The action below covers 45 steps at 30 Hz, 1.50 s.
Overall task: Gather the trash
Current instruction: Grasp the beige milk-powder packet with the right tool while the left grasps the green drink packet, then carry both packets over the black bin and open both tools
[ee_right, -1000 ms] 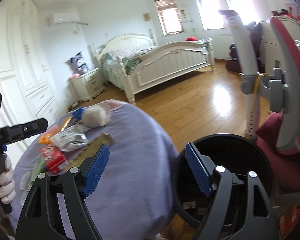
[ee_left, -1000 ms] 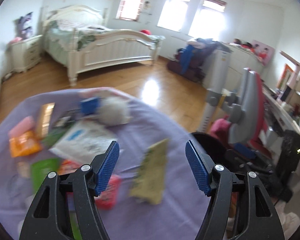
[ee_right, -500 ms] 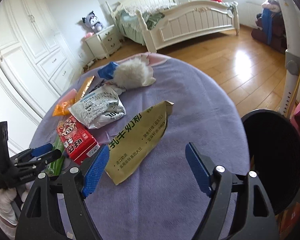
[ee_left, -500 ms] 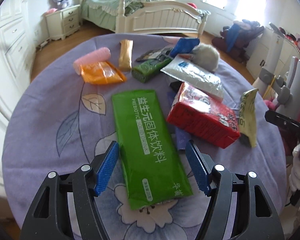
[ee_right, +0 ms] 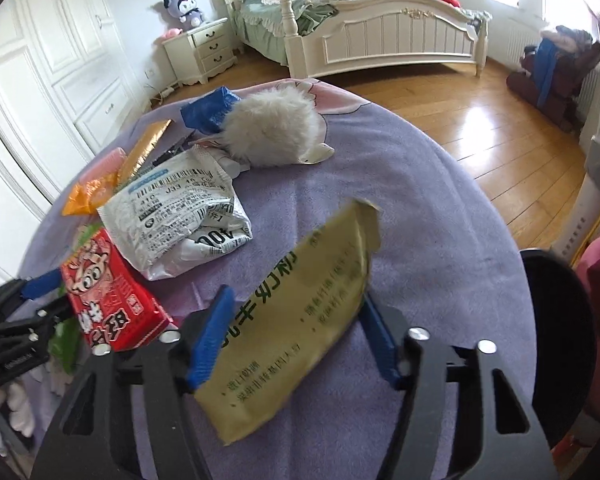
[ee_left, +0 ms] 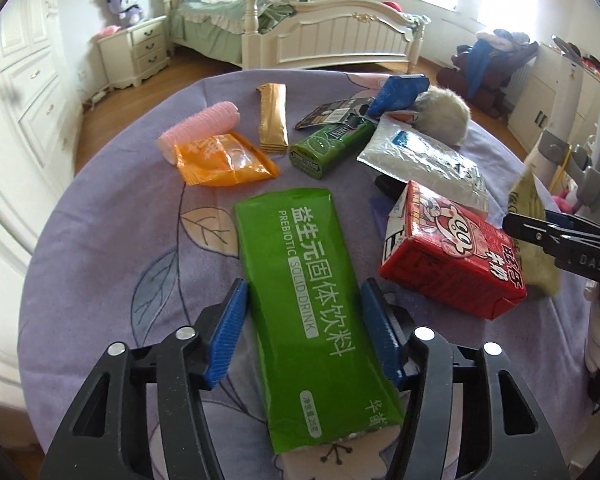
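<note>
2 grippers straddle packets: left gripper (ee_left: 304, 332) green sachet (ee_left: 314, 308), right gripper (ee_right: 296, 336) tan pouch (ee_right: 296, 320), fingers open.

Left gripper (ee_left: 304, 330): black plastic frame, triangular cutouts, silver screws, blue ribbed pads (ee_left: 227, 332). Right gripper (ee_right: 294, 338): same build. White glove (ee_right: 20, 412) on hand.

Bright window daylight, floor glare, fisheye warp.
</note>
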### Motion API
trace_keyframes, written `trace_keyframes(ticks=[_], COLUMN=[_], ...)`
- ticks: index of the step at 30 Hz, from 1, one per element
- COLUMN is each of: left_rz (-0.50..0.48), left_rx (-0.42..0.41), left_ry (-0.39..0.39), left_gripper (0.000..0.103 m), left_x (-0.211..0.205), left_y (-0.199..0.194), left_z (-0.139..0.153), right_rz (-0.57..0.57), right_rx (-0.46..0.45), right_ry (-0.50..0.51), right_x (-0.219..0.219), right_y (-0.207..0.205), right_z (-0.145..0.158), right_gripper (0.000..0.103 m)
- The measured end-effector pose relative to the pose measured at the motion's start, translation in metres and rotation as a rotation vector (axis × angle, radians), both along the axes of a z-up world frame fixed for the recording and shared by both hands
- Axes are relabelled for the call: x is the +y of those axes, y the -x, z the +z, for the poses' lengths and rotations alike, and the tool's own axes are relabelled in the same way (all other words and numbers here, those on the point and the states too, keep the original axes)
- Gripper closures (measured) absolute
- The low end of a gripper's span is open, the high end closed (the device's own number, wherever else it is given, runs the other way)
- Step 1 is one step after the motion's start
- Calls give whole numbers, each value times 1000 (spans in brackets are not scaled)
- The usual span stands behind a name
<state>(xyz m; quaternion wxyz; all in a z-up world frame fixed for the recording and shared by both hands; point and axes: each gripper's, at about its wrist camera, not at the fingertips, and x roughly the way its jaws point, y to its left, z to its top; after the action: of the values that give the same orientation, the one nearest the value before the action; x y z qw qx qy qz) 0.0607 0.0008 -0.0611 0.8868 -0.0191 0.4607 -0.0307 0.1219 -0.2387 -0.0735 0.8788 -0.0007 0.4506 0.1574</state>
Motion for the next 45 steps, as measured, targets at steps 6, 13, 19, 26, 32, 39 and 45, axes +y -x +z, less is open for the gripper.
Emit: trace_keyframes(ticks=[6,13,19,26,32,39,45], left_rz=[9,-54,-168,-306,-413,-533,-613], left_rx=[-5,-104,-211,-281,-276,-252,-249], left_ry=[46,136,188,272,315,313,307], left_gripper=[80,86,86,86,86,86,86], left_x=[20,18,-17,-78,-135,-203,-253], left_y=[-2,22,37,28,11,3,-2], left_z=[1,19,51,75,75,71,68], right_rz=[19,42,59,25,-72,-215,-312], right_rx=[-23,-98,-200,-379,-487,-511,-505], right_ry=[34,-65,-165,-162,-106,-65,-32], right_x=[1,-15,-35,-62,-101,-157,-184], right_y=[7,31,51,84,106,114,121], right_z=[1,14,36,69,80,71,53], right_gripper=[80,95,96,96,95,95,95])
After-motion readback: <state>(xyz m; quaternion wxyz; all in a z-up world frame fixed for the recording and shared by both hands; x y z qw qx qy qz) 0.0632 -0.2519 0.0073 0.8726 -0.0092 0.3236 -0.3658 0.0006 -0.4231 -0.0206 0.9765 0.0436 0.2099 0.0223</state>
